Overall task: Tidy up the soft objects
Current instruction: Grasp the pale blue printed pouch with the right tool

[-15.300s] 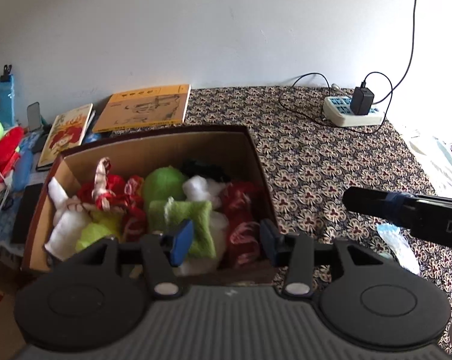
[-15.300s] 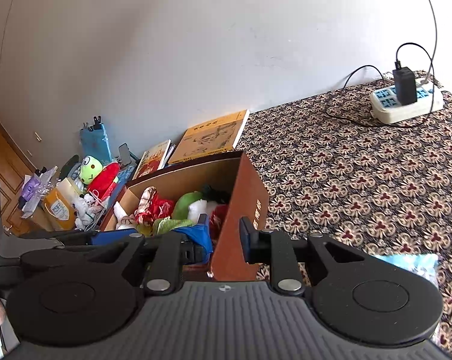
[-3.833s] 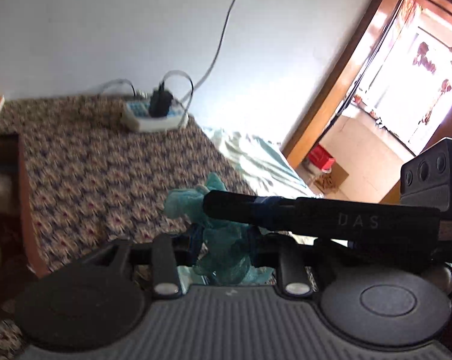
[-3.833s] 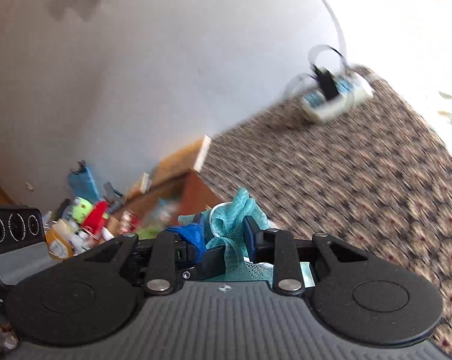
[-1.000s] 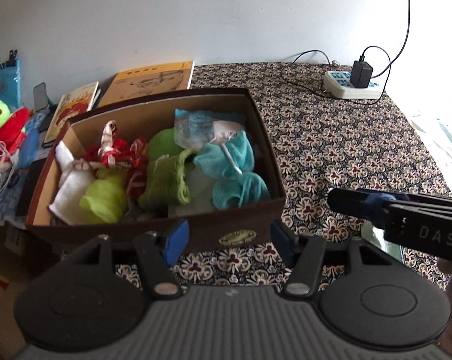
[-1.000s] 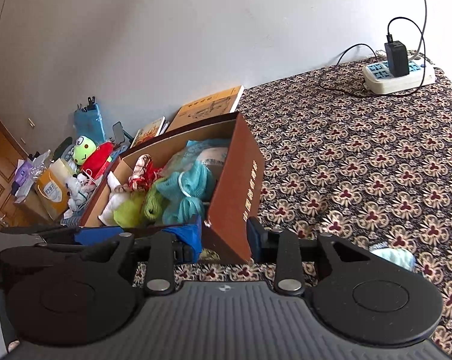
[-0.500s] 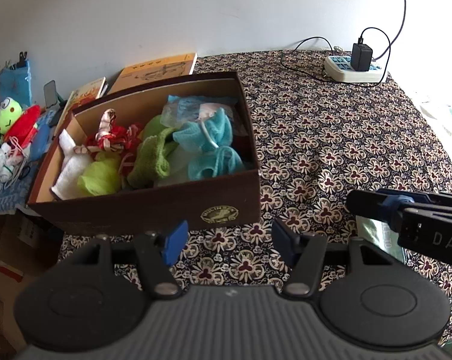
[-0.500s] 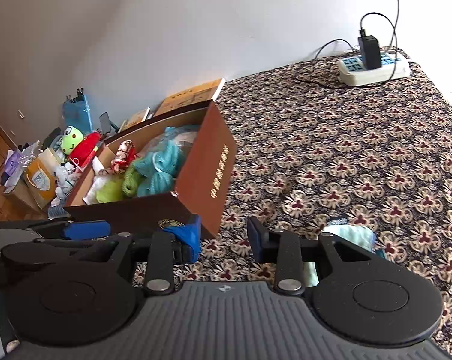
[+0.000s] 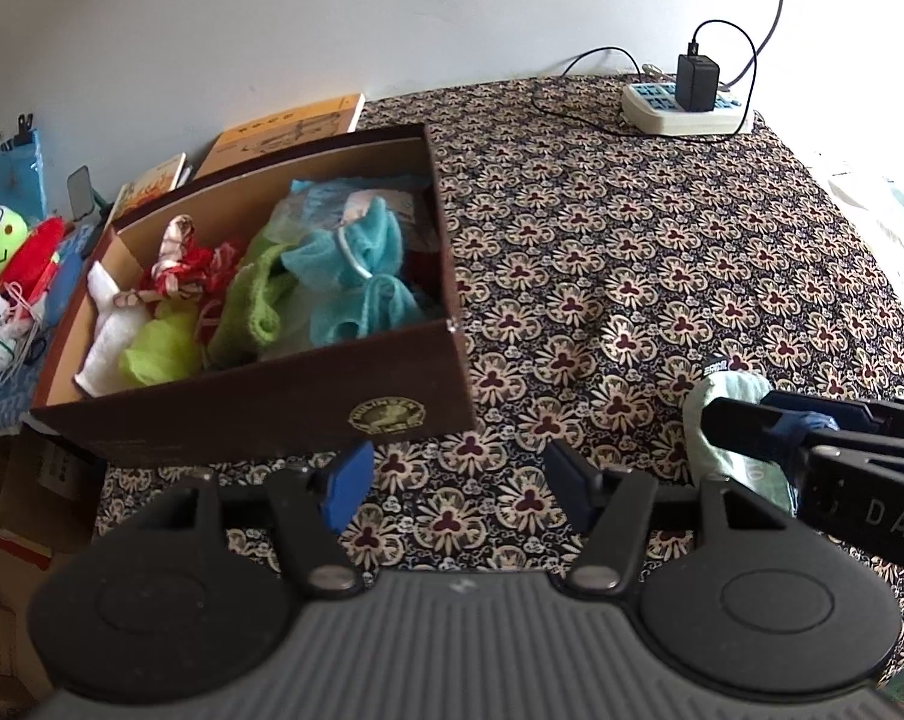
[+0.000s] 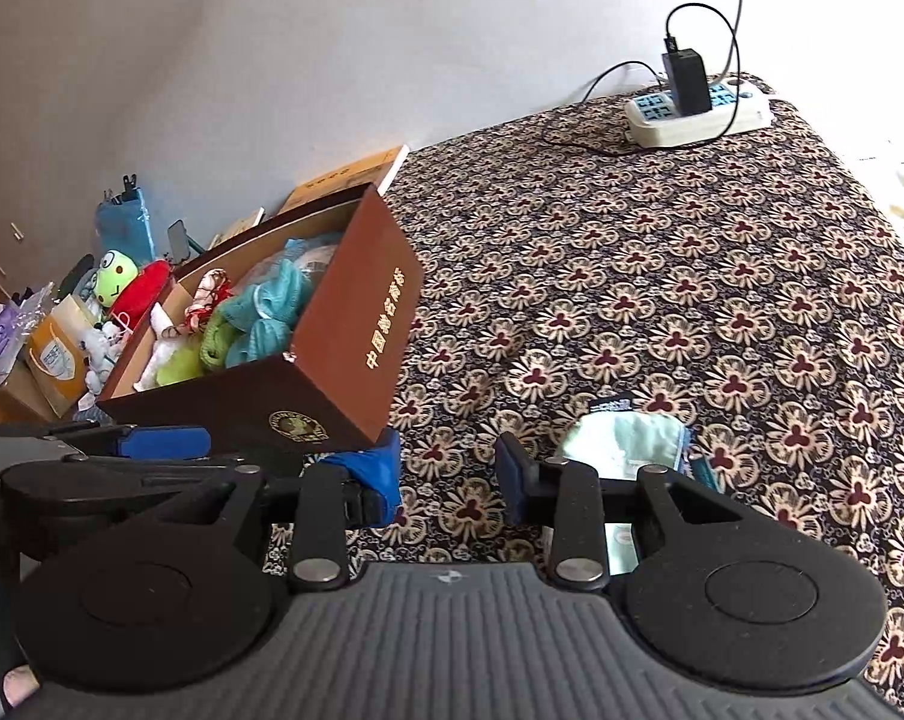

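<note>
A brown cardboard box (image 9: 284, 396) sits on the patterned table and holds soft things: a teal mesh sponge (image 9: 356, 276), a green cloth (image 9: 248, 300), a red-and-white piece (image 9: 182, 264) and a white cloth (image 9: 107, 324). The box also shows in the right wrist view (image 10: 356, 324). A pale green packaged cloth (image 10: 626, 438) lies on the table right of the box; in the left wrist view (image 9: 728, 414) it is partly behind the right gripper. My left gripper (image 9: 458, 480) is open and empty, in front of the box. My right gripper (image 10: 449, 468) is open and empty, just left of the packaged cloth.
A white power strip (image 9: 686, 108) with a black charger and cables lies at the table's far right. Books (image 9: 284, 132) lie behind the box. A frog plush (image 9: 5, 240), a blue pouch and clutter sit left of the table. The table's right edge drops off.
Both grippers have drawn back from the box, which now looks farther away. The packaged cloth on the table has come into fuller view by the right gripper.
</note>
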{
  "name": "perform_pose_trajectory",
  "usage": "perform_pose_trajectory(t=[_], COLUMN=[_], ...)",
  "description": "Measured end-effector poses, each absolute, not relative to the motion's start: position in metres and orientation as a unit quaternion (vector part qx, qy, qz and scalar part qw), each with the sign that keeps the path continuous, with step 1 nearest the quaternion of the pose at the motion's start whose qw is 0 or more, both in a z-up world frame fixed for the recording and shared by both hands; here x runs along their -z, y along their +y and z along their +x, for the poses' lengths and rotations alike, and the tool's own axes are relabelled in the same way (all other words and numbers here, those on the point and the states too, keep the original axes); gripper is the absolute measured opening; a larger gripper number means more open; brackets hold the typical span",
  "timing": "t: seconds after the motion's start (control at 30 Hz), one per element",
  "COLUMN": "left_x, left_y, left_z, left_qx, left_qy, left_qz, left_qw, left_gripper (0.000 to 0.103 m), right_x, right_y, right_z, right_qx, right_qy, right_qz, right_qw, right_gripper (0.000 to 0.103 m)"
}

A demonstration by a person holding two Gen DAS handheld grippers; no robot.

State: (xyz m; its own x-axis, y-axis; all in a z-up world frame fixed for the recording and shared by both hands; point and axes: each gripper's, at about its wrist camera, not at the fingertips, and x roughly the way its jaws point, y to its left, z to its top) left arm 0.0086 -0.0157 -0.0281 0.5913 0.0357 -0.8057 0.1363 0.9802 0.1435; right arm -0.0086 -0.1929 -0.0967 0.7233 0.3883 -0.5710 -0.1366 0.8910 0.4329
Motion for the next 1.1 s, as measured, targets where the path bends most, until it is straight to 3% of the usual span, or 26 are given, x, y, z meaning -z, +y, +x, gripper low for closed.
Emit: perform_pose_trajectory(t=[1.1], left_x=[0.056], left_y=[-0.039], left_z=[0.016], left_qx=[0.060], left_qy=[0.488], left_qz=[0.122], left_qw=[0.862], left_gripper=[0.068], right_x=[0.124], right_y=[-0.219], right_z=[-0.011], right_qx=[-0.093], right_qy=[0.383], right_qz=[0.201], right_qw=[0.897], right_gripper=[0.020])
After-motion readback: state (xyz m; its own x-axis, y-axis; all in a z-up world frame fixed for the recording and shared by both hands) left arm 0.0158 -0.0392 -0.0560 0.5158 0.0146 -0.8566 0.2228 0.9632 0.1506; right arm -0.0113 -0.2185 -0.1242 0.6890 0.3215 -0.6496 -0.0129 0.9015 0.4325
